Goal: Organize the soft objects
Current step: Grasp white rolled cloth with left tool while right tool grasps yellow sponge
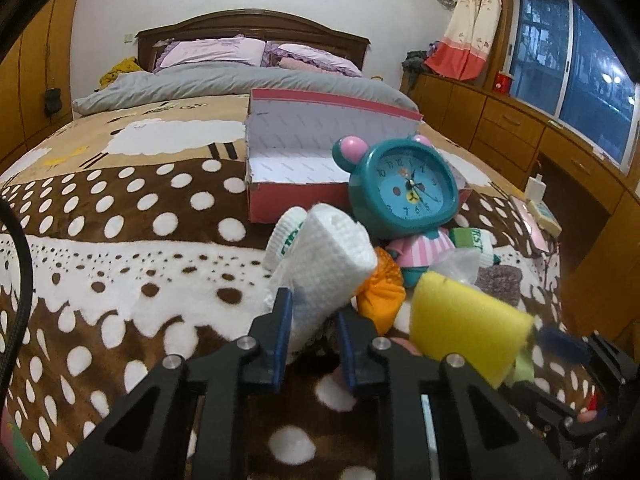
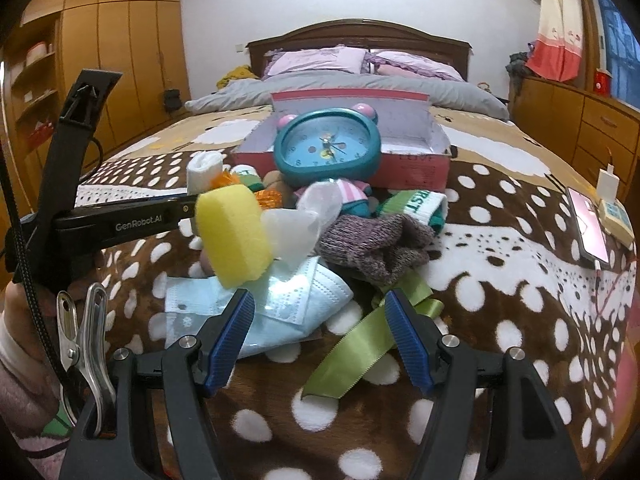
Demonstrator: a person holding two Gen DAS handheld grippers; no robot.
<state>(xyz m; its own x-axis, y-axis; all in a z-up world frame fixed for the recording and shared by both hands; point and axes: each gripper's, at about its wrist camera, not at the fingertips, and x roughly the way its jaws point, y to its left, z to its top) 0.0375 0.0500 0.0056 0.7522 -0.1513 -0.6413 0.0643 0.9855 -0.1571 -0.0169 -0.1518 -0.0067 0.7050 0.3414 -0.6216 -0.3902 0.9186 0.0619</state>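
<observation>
My left gripper [image 1: 314,320] is shut on a rolled white waffle cloth [image 1: 332,256], which sticks up from between its blue pads above the spotted blanket. In the right wrist view the same gripper [image 2: 120,218] reaches in from the left with the cloth [image 2: 204,170] at its tip. My right gripper [image 2: 320,308] stands open over a pale blue face mask [image 2: 288,304] and a green ribbon [image 2: 352,352]. A yellow sponge [image 2: 234,236] sits just beyond its left finger, and I cannot tell if they touch. An open pink box [image 1: 296,204] stands behind the pile.
A teal clock doll [image 1: 404,188] leans against the box. Around it lie an orange ball [image 1: 380,292], green-and-white socks [image 2: 420,204], a grey-purple sock [image 2: 376,248] and a clear plastic bag [image 2: 296,224]. A phone [image 2: 590,224] with a charger lies at the bed's right edge.
</observation>
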